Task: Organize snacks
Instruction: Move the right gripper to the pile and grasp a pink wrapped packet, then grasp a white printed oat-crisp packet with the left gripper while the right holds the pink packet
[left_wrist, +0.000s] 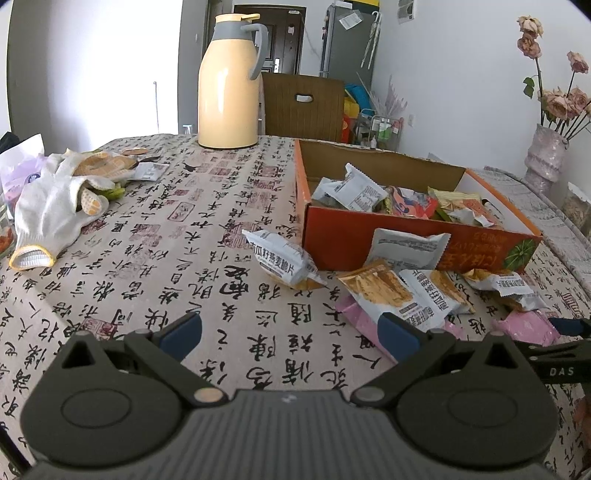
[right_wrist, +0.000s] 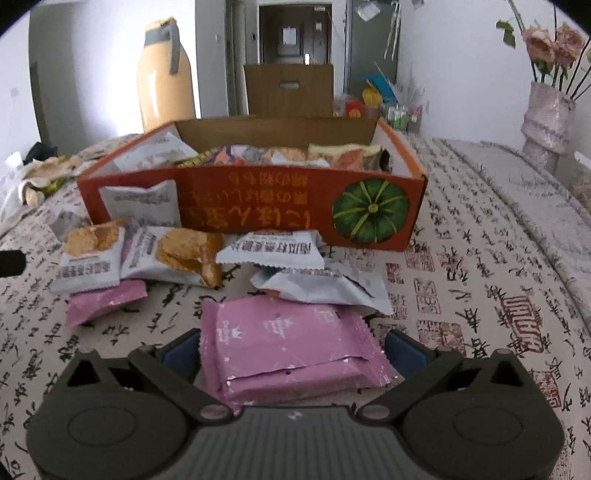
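Observation:
An orange cardboard box (left_wrist: 340, 240) (right_wrist: 258, 206) with a pumpkin picture holds several snack packets (left_wrist: 354, 192). More grey-and-orange packets (right_wrist: 177, 254) lie on the cloth in front of it, and one grey packet (left_wrist: 284, 262) lies apart to the left. My right gripper (right_wrist: 291, 350) is open, its blue fingers either side of a pink packet (right_wrist: 291, 343) flat on the table. A second pink packet (right_wrist: 103, 302) lies under the grey ones. My left gripper (left_wrist: 290, 332) hovers open over bare cloth, left of the pile (left_wrist: 402, 291), holding nothing.
A tall yellow thermos jug (left_wrist: 229, 85) stands at the table's back. White work gloves (left_wrist: 55, 199) and wrappers lie at the left. A vase of dried flowers (right_wrist: 546, 122) stands at the right edge. A brown carton (left_wrist: 303, 103) sits behind the table.

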